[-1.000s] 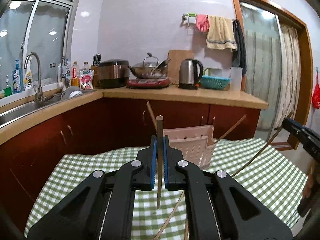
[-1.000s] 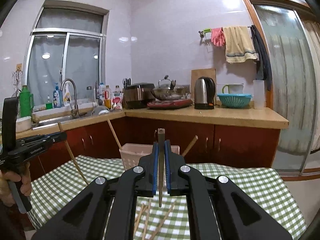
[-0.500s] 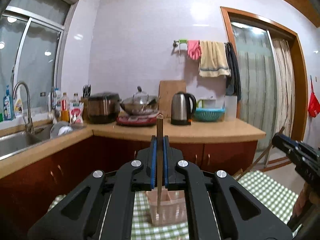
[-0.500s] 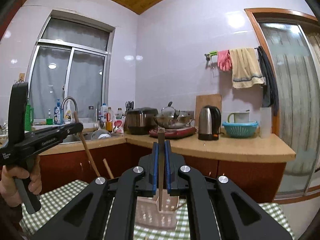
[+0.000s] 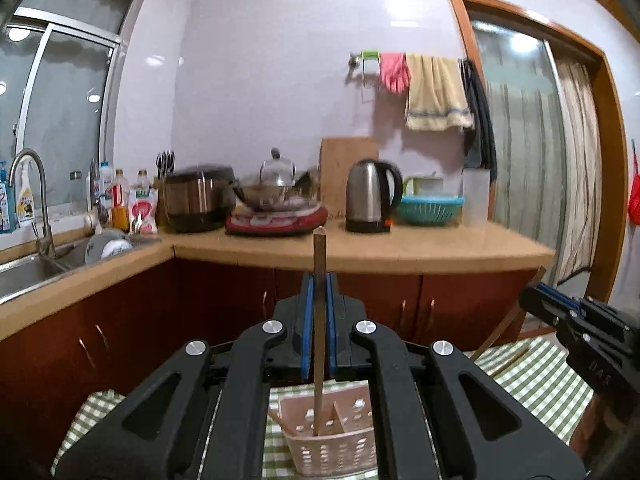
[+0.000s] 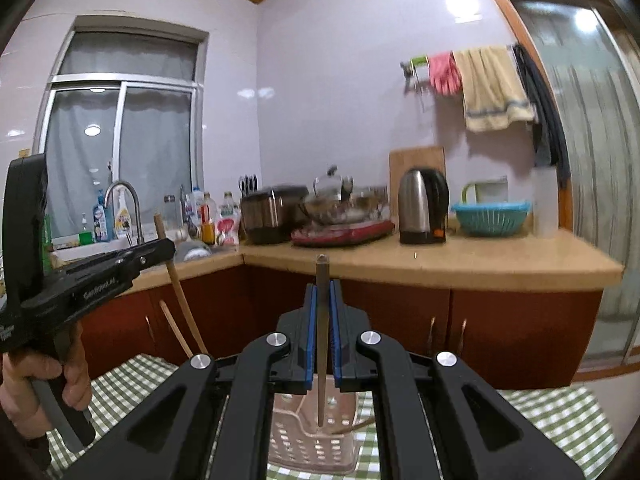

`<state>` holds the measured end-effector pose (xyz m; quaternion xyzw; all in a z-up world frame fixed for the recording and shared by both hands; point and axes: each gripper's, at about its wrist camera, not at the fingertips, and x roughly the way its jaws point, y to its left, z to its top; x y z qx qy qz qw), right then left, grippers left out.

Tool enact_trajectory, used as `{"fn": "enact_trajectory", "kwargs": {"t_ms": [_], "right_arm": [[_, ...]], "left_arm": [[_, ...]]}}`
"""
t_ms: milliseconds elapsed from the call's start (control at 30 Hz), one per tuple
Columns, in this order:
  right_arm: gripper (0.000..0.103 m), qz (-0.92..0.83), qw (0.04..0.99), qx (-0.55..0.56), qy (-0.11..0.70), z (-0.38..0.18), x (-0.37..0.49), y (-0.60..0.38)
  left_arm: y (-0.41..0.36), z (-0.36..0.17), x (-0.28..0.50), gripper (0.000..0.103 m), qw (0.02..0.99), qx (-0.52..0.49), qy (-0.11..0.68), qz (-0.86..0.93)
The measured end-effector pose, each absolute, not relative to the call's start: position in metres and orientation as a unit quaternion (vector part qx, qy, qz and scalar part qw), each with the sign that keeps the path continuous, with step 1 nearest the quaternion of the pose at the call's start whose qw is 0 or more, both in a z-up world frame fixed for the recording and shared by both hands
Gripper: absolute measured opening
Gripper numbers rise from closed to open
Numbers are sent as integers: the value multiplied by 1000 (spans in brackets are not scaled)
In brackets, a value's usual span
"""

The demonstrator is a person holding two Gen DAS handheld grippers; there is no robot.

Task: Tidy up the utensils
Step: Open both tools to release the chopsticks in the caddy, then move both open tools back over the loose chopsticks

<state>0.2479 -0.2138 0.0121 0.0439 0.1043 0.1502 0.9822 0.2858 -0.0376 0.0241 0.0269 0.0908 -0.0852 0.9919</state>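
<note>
My left gripper (image 5: 319, 280) is shut on a wooden chopstick (image 5: 319, 320) held upright, its lower tip inside the pink perforated utensil basket (image 5: 332, 448) on the checked tablecloth. My right gripper (image 6: 322, 288) is shut on another chopstick (image 6: 322, 340), upright, its lower tip over the same basket (image 6: 312, 444). The left gripper (image 6: 168, 246) also shows at the left of the right wrist view, the right gripper (image 5: 532, 292) at the right of the left wrist view.
A green checked tablecloth (image 6: 560, 420) covers the table. Behind it runs a wooden counter (image 5: 400, 252) with a kettle (image 5: 370, 196), wok, rice cooker and teal basket, and a sink (image 5: 24, 272) at the left. Loose chopsticks (image 5: 508, 360) lie on the cloth.
Both grippers have risen and tilted up with their chopsticks; the basket now sits directly beneath both, and the chopstick tips have come down into or over it.
</note>
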Motion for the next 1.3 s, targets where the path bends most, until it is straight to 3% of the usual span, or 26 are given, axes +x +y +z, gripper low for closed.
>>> {"fn": "enact_trajectory", "kwargs": {"t_ms": [367, 400, 467, 567, 700, 967, 1300], "right_arm": [[8, 150, 977, 45, 146, -28, 260, -206], [12, 152, 977, 43, 146, -28, 258, -206], [32, 149, 977, 42, 144, -27, 257, -206], [40, 141, 980, 34, 133, -22, 250, -206], [50, 132, 983, 29, 122, -15, 241, -209], [51, 122, 985, 27, 119, -5, 212, -215], [51, 104, 985, 17, 134, -17, 165, -217]], "left_arm": [[-34, -29, 307, 10, 986, 32, 146, -78], [-33, -31, 307, 13, 985, 34, 147, -77], [-32, -33, 306, 32, 985, 33, 150, -74], [-29, -33, 301, 46, 986, 29, 149, -70], [-26, -32, 294, 56, 986, 28, 150, -63], [-19, -26, 267, 73, 988, 26, 140, -58], [-14, -33, 219, 78, 989, 29, 134, -46]]}}
